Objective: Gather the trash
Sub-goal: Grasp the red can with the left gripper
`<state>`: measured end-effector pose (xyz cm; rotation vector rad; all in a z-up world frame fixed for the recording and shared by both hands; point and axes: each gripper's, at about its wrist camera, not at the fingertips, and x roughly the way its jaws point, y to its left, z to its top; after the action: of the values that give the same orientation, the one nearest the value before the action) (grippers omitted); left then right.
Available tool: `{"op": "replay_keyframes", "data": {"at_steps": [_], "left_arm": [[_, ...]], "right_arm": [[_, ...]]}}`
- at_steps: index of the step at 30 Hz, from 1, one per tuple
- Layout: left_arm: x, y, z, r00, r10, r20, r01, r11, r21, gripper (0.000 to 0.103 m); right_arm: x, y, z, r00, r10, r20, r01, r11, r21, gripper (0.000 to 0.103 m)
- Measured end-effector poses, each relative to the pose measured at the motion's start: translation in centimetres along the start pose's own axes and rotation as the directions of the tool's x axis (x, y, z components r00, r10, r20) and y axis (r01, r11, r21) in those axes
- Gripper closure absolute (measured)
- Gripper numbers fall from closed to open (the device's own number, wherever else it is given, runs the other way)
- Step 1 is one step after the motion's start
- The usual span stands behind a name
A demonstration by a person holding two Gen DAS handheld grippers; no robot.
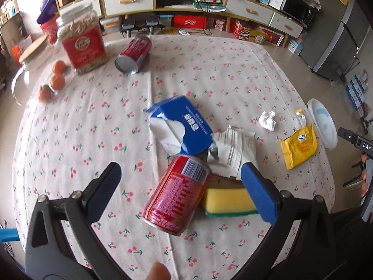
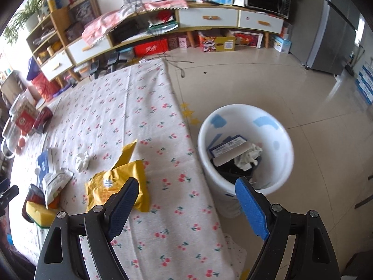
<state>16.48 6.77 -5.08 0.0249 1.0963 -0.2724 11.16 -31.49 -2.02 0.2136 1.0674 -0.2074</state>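
My left gripper (image 1: 181,184) is open around a red can (image 1: 178,193) lying on its side on the cherry-print tablecloth (image 1: 93,121); neither finger touches it. Beyond it lie a torn blue carton (image 1: 184,126), a white printed wrapper (image 1: 233,149), a crumpled tissue (image 1: 268,120), a yellow packet (image 1: 299,149) and a second red can (image 1: 134,53). My right gripper (image 2: 186,200) is open and empty over the table's edge, between the yellow packet (image 2: 119,186) and the white trash bin (image 2: 244,149), which holds paper and boxes.
A yellow sponge (image 1: 227,201) lies right of the near can. An oat jar (image 1: 81,39) and three oranges (image 1: 57,80) stand at the far left. The bin (image 1: 322,123) is off the table's right edge. Shelves and a fridge (image 2: 338,30) line the back.
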Motion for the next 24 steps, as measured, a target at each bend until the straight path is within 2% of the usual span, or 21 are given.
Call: {"op": "replay_keyframes", "data": {"at_steps": [3,5,7,10,13,16,21,24], "left_arm": [[0.7,1.3,-0.7,0.999,-0.025,-0.043,0.024,0.999,-0.028,0.002],[0.9,1.9,-1.0,0.998,-0.024,-0.059,0.022,0.999,-0.036,0.011],[1.1,2.4,-1.2,0.996,-0.051,-0.079,0.048,0.998,-0.038,0.016],[1.7,2.4,-1.6,0.990,-0.081,-0.112,0.080,0.997,-0.015,0.019],[2.6,2.2,-1.9,0.987,-0.084,-0.138,0.085,0.996,-0.001,0.027],[3.0,2.4,-2.0,0.982,-0.117,-0.146,0.114,0.993,-0.028,0.029],[3.2,2.6,-2.2,0.971,-0.186,-0.151,0.178,0.982,-0.062,0.046],[3.2,2.6,-2.2,0.971,-0.192,-0.144,0.183,0.980,-0.073,0.046]], "right_arm": [[0.4,1.3,0.0,1.000,-0.002,-0.011,0.002,1.000,-0.024,0.017],[0.7,2.0,0.1,1.000,-0.004,-0.017,0.003,0.999,-0.035,0.017],[1.0,2.8,0.2,1.000,-0.003,-0.023,0.002,0.999,-0.046,0.017],[1.4,3.9,0.3,1.000,-0.002,-0.030,0.000,0.998,-0.066,0.017],[1.7,4.7,0.4,0.999,0.000,-0.038,-0.003,0.996,-0.084,0.017],[1.8,5.5,0.3,0.999,0.005,-0.045,-0.009,0.995,-0.097,0.017],[2.0,7.2,0.1,0.999,0.017,-0.051,-0.024,0.990,-0.143,0.017],[2.3,7.9,-0.1,0.998,0.030,-0.064,-0.040,0.986,-0.163,0.017]]}}
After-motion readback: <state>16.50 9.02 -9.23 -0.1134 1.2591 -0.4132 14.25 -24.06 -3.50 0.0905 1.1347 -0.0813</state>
